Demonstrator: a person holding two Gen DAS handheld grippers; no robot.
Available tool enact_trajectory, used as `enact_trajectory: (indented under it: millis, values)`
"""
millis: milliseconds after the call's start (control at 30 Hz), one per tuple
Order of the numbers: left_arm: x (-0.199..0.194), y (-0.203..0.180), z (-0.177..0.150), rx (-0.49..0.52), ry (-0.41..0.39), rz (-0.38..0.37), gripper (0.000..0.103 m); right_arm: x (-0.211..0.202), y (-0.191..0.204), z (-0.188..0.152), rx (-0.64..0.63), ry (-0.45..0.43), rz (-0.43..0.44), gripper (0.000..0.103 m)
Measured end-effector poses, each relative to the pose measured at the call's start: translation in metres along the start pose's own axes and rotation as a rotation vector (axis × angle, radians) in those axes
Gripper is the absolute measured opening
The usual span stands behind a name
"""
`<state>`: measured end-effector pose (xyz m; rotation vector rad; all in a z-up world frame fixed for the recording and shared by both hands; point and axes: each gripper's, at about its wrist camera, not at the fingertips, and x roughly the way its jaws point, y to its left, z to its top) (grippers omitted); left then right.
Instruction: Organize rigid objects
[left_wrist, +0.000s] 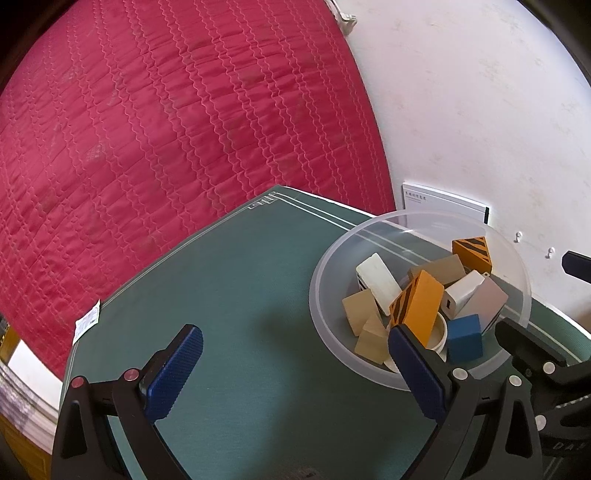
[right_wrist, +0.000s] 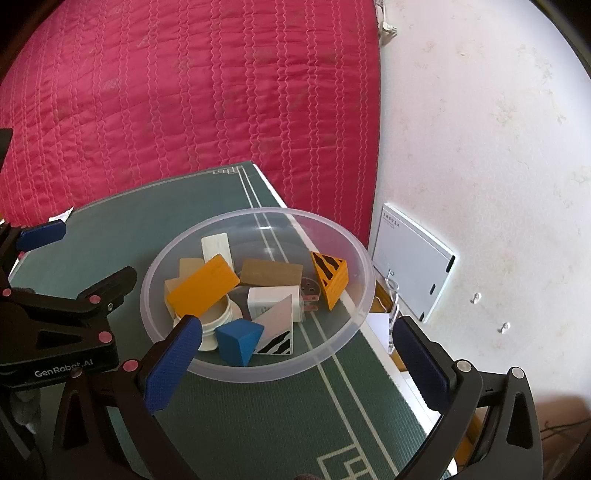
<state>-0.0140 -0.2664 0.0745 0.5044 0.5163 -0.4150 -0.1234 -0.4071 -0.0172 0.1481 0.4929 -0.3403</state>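
Blue ribbed pads frame both my views, and both tools are spread wide with nothing between their fingers. My left gripper (left_wrist: 295, 373) hangs over bare green mat (left_wrist: 236, 288), its right pad overlapping the near rim of the clear plastic bowl (left_wrist: 325, 258). My right gripper (right_wrist: 306, 362) straddles that bowl's near edge.

Only the right wrist view shows the white charger (right_wrist: 275, 301) with its metal prongs, the pink zebra-striped piece (right_wrist: 279, 332) leaning on it, and the lettering "GenRobot.AI" on the other tool's body. The left view alone shows a small paper label (left_wrist: 88, 322) at the mat's far-left edge.

Heaped in the bowl are an orange block (right_wrist: 203, 286), a blue block (right_wrist: 239, 341), tan wood blocks (left_wrist: 360, 312), a white jar (right_wrist: 218, 319) and an orange striped wedge (right_wrist: 330, 277).

Beyond lie a white box (right_wrist: 410, 269) with print I can't quite read, a red quilt (left_wrist: 166, 129) and pale floor (right_wrist: 480, 147).
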Motion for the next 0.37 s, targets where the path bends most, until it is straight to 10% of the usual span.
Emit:
enact_trajectory:
  millis: [367]
  values:
    - [0.0001,-0.0013,-0.0005,0.000,0.010,-0.010,0.102,0.0010,-0.0011,-0.0005,-0.002,0.002,0.001,0.103]
